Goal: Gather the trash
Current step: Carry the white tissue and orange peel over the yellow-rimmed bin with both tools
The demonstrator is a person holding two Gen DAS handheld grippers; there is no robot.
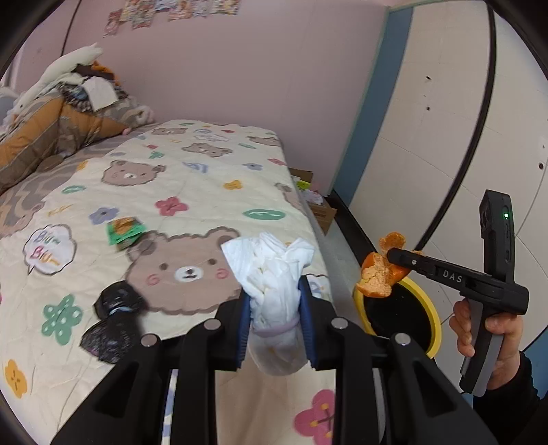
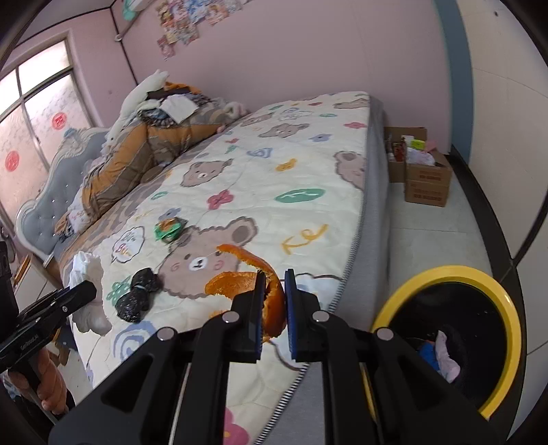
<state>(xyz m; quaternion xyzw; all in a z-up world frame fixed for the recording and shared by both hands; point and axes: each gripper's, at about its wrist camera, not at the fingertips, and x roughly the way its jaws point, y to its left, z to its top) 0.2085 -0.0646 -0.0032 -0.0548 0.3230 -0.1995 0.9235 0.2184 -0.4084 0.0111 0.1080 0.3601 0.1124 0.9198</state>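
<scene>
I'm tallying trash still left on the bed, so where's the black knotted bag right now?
The black knotted bag lies on the bear-print quilt near the bed's front edge, beside the big bear's face and below the green wrapper; neither gripper touches it.

Bed quilt (image 1: 212, 178): soft stitched cloth, matt. Tissue wad (image 1: 274, 274): crumpled white paper. Orange peel (image 2: 270, 294): pitted, slightly glossy rind. Black bag (image 2: 137, 294): shiny crinkled plastic. Bin (image 2: 507, 301): smooth glossy yellow plastic rim. Boxes (image 2: 428, 185): plain cardboard.

bin (image 2: 507, 301) contents dim, unidentifiable; bin's near rim hidden behind right gripper (image 2: 274, 291) fingers; wall posters (image 2: 191, 17) cropped.
</scene>
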